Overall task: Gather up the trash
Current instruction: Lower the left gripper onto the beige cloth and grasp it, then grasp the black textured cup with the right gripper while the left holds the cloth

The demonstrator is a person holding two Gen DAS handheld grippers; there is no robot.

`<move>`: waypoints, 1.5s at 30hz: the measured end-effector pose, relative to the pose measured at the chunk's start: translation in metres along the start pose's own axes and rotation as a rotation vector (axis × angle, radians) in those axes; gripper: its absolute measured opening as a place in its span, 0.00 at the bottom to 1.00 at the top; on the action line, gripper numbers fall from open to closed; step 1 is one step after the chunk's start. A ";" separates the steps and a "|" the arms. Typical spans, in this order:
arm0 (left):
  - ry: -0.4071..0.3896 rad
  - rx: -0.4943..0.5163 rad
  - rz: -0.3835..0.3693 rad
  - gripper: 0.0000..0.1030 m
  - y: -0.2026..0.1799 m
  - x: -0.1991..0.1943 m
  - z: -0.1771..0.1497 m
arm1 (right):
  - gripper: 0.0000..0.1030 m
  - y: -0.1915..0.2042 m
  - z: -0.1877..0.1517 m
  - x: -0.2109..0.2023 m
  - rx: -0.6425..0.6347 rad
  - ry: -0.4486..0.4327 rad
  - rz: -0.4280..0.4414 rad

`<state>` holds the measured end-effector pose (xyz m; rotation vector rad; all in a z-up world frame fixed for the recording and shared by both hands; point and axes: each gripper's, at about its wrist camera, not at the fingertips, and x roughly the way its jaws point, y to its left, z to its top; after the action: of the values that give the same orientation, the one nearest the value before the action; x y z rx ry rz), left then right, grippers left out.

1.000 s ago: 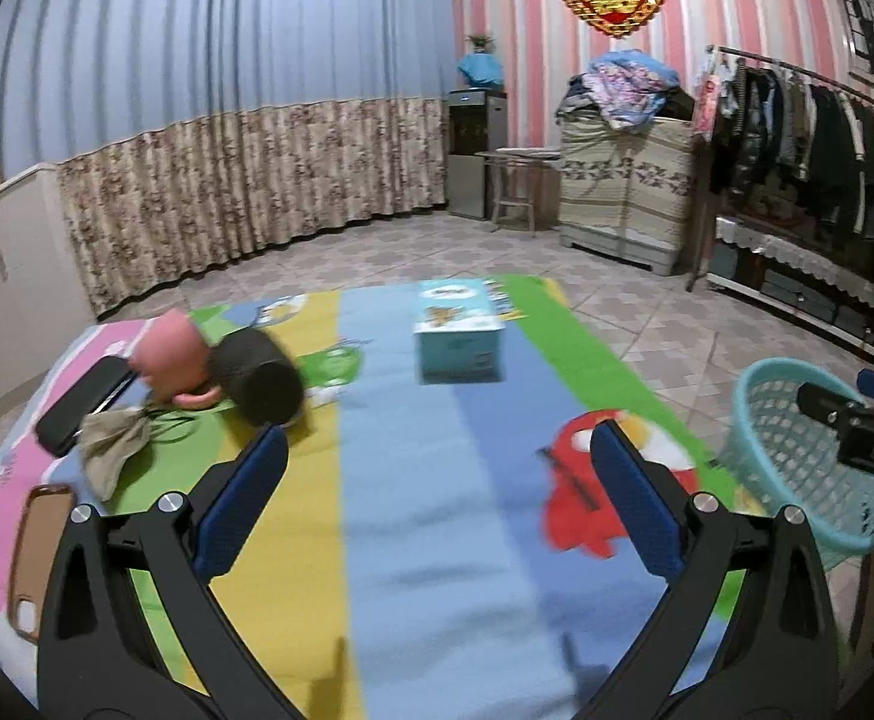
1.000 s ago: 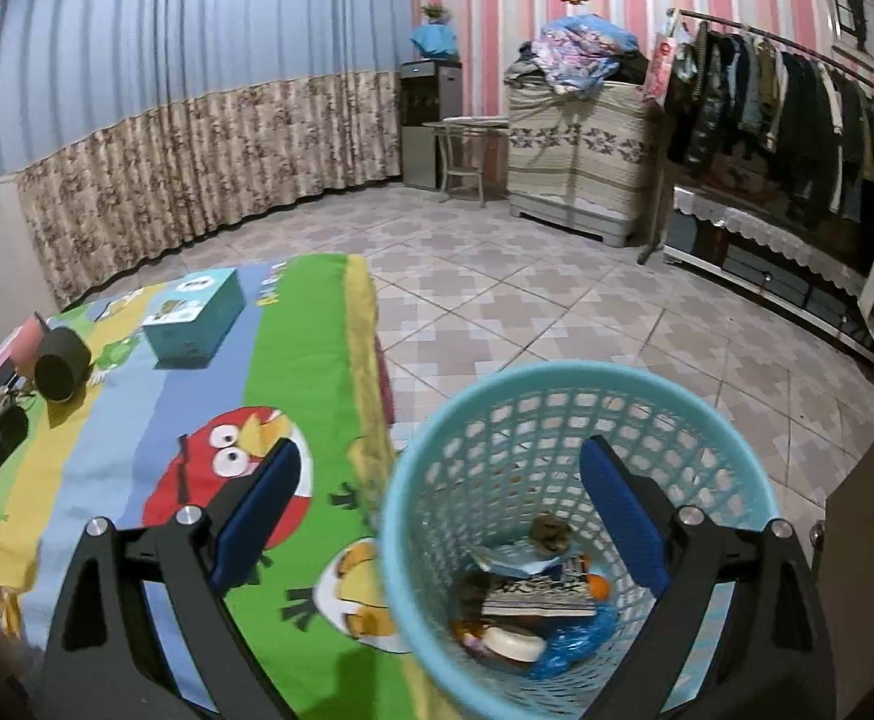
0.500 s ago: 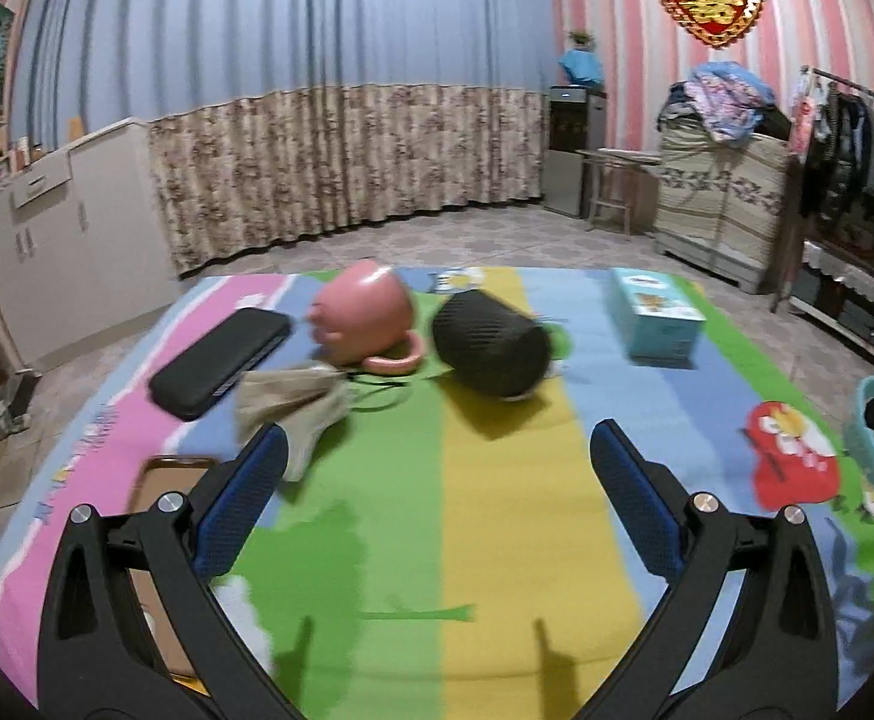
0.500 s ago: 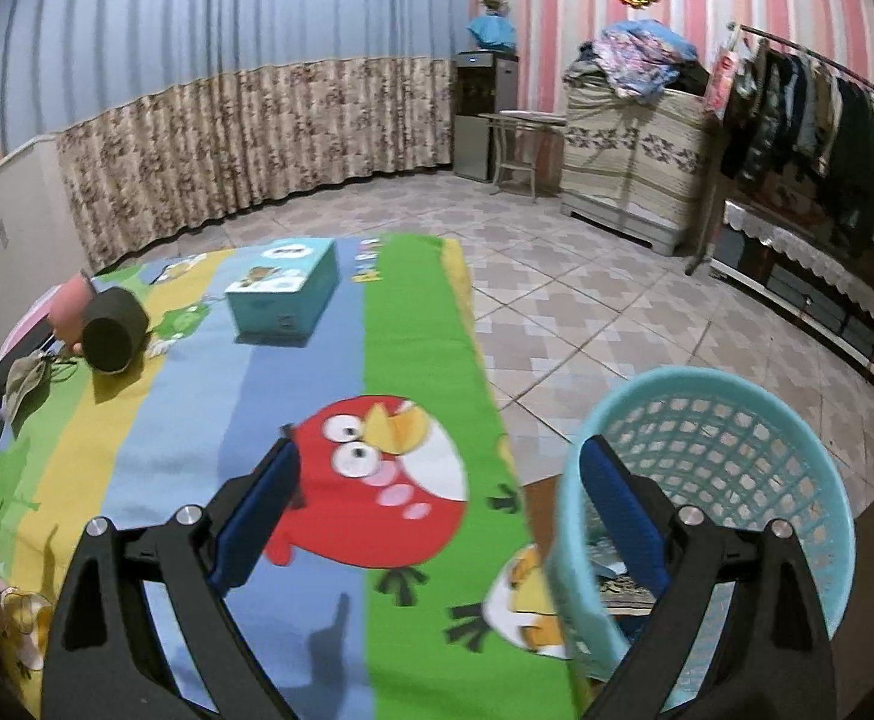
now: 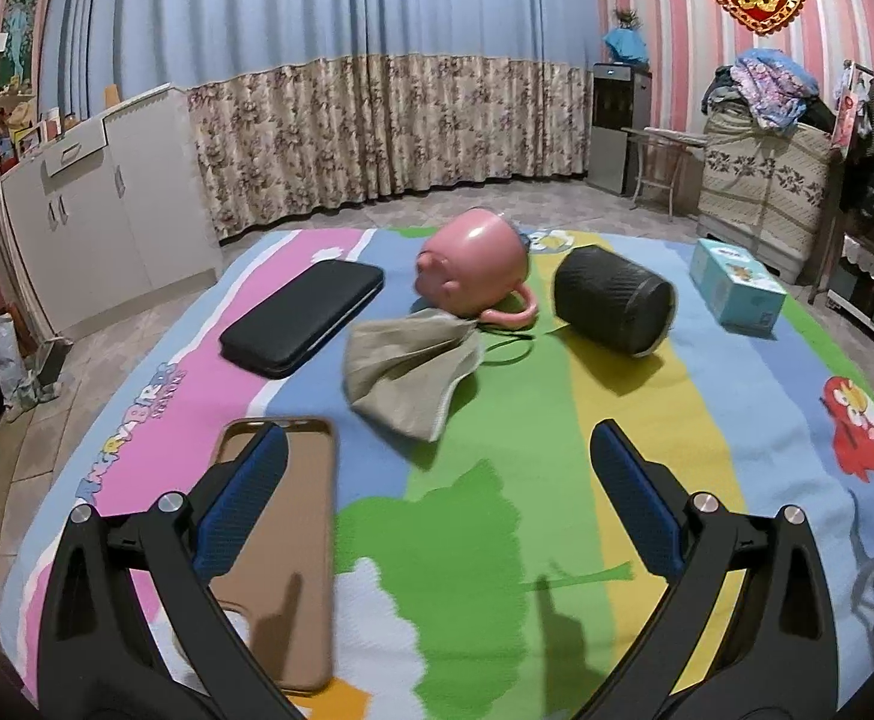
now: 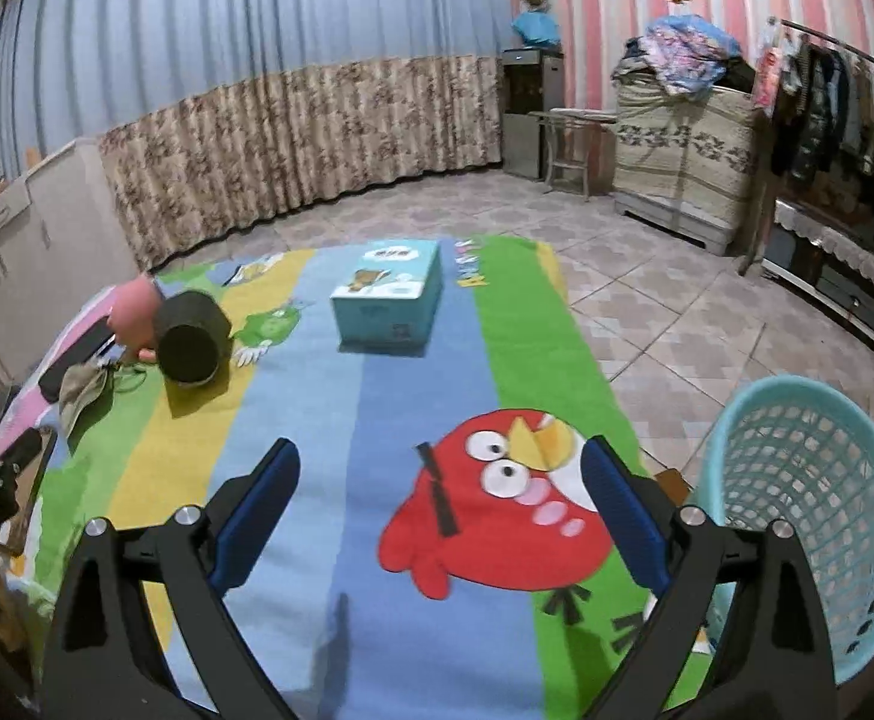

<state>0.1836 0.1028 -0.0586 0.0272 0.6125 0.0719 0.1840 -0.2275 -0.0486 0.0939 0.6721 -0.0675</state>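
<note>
The left gripper [image 5: 437, 501] has its jaws spread wide and empty above the striped mat [image 5: 497, 510]; ahead of them lies a crumpled beige cloth [image 5: 407, 369], a tan phone case [image 5: 293, 540] under the left jaw. The right gripper [image 6: 440, 507] jaws gape empty too, the turquoise basket [image 6: 809, 516] just right of them.

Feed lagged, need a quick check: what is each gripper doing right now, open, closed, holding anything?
Left gripper: open, holding nothing, above the mat.
Right gripper: open, holding nothing, beside the basket.
</note>
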 end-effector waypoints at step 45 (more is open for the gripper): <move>0.031 -0.194 0.064 0.39 0.065 0.079 0.045 | 0.93 0.166 0.045 0.122 -0.182 0.148 0.141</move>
<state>0.2698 0.1737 -0.0638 -0.1422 0.6339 0.1938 0.3222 -0.0712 -0.0787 -0.0292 0.8148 0.1368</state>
